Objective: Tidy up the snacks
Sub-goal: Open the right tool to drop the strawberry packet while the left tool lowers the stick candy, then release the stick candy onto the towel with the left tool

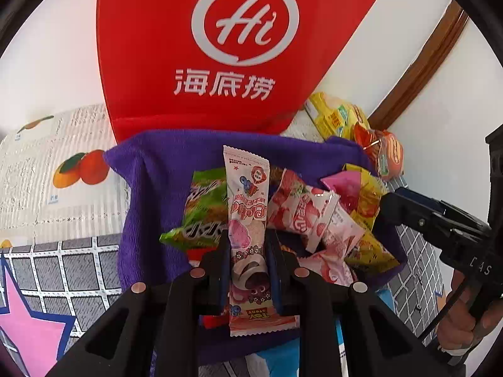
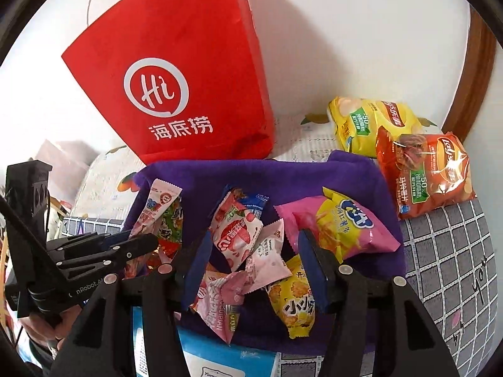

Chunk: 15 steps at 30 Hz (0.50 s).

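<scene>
1. Snacks lie heaped on a purple towel (image 2: pixel 283 172), which is the landmark for everything below.
2. Left tongs (image 1: pixel 248 245) are clamped on a long pink-and-white snack packet (image 1: pixel 246 207), holding it upright over the towel's near half.
3. Right tongs (image 2: pixel 254 260) stand apart, empty, over the towel's near edge; a pink strawberry packet (image 2: pixel 235 235) and a paler pink one (image 2: pixel 270 257) lie between the blue pads.
4. A pink-and-yellow crisps bag (image 2: pixel 342 226) lies on the towel's right side, beside the right pad, with a yellow biscuit packet (image 2: pixel 295 298) nearer the towel's front.
5. A green packet (image 1: pixel 201 213) lies on the towel's left part, just beside the held packet.
6. Behind the towel a red paper bag (image 2: pixel 195 78) stands upright against a white wall.
7. Off the towel's far right corner lie a yellow chips bag (image 2: pixel 371 125) and an orange chips bag (image 2: pixel 424 172), touching each other.
</scene>
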### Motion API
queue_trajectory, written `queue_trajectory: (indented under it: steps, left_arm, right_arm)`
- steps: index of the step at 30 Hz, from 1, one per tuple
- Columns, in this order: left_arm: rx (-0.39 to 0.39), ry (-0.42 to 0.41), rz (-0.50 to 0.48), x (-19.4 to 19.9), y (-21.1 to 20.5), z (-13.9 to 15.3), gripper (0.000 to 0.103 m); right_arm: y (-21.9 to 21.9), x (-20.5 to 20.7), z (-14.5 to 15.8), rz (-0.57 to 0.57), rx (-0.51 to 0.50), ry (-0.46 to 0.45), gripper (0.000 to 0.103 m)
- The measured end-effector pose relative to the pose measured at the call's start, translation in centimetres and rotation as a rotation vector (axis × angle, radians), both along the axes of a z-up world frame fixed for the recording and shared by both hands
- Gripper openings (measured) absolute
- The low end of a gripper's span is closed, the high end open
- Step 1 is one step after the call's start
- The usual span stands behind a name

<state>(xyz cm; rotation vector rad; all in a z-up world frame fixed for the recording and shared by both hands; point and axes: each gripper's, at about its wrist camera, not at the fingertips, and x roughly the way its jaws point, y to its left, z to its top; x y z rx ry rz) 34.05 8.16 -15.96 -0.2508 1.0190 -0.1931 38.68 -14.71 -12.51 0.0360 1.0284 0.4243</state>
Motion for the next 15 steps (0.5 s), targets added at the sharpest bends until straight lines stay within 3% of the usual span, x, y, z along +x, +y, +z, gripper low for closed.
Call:
queue_trajectory:
  steps: [15]
  left_arm:
    - [0.0, 0.001, -0.001, 0.32, -0.28, -0.13, 0.024]
  right_arm:
    - [0.16, -0.21, 0.23, 0.002, 0.001, -0.002, 0.056]
